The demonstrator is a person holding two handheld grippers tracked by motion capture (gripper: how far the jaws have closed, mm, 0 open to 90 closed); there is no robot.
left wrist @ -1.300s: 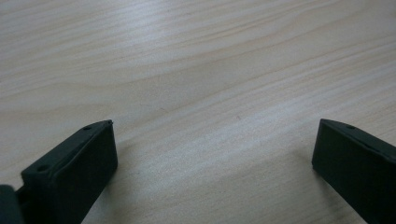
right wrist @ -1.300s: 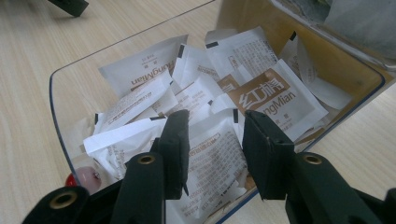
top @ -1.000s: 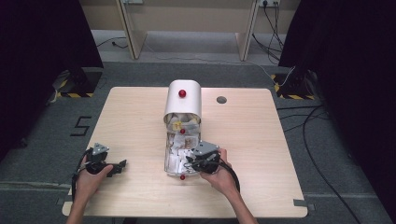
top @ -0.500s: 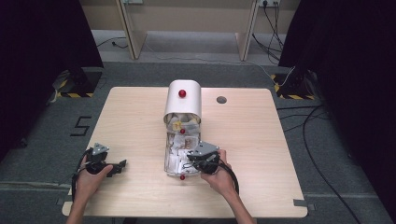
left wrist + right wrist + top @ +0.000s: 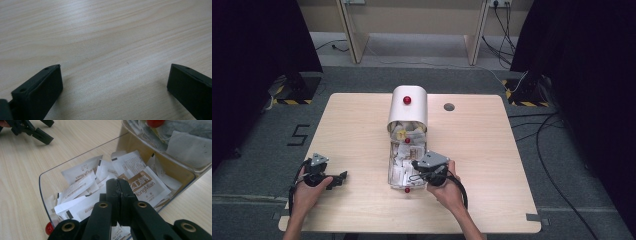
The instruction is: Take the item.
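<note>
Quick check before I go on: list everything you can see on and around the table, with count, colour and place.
table: one, light wood, centre of the high view
container: one, cream, curved cover with a red knob, table middle
drawer: one, clear plastic, pulled out toward the person
sachets: many, mostly white, some brown-printed, heaped in the drawer
round cap: one, grey, right of the container
left hand-held gripper: one, black, jaws open over bare wood
right hand-held gripper: one, black, jaws just closed together over the sachets; whether one is pinched I cannot tell
</note>
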